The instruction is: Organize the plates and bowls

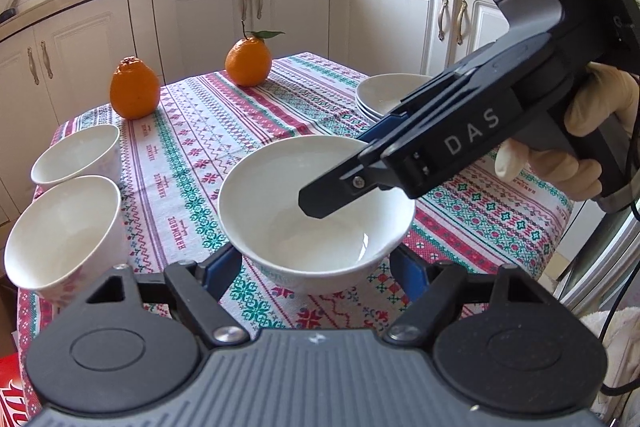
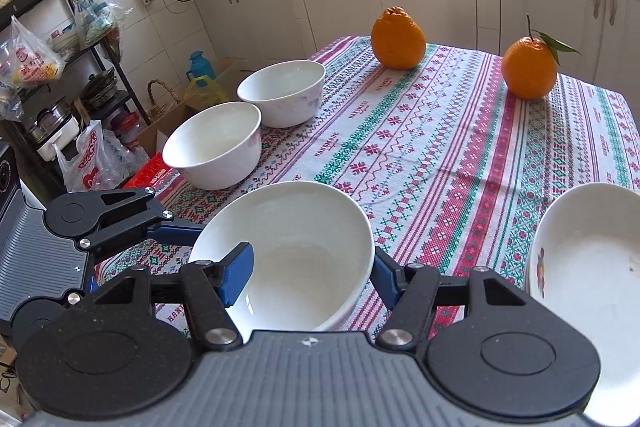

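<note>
A white bowl (image 1: 316, 211) (image 2: 288, 251) sits near the table's front edge. My left gripper (image 1: 316, 267) is open, its blue fingers on either side of the bowl's base. My right gripper (image 2: 308, 267) straddles the bowl's rim, one blue finger (image 2: 236, 275) inside and one outside; it reaches in from the right in the left wrist view (image 1: 320, 199). Whether it pinches the rim is unclear. Two more white bowls (image 1: 64, 231) (image 1: 76, 155) stand at the table's left edge, also in the right wrist view (image 2: 212, 151) (image 2: 280, 99). Stacked white plates (image 1: 384, 95) (image 2: 588, 279) lie at the right.
Two oranges (image 1: 134, 87) (image 1: 248, 61) stand at the far side of the patterned tablecloth (image 1: 248, 131). White kitchen cabinets (image 1: 288, 23) run behind the table. A shelf with bags and pots (image 2: 52, 67) and boxes on the floor stand left of the table.
</note>
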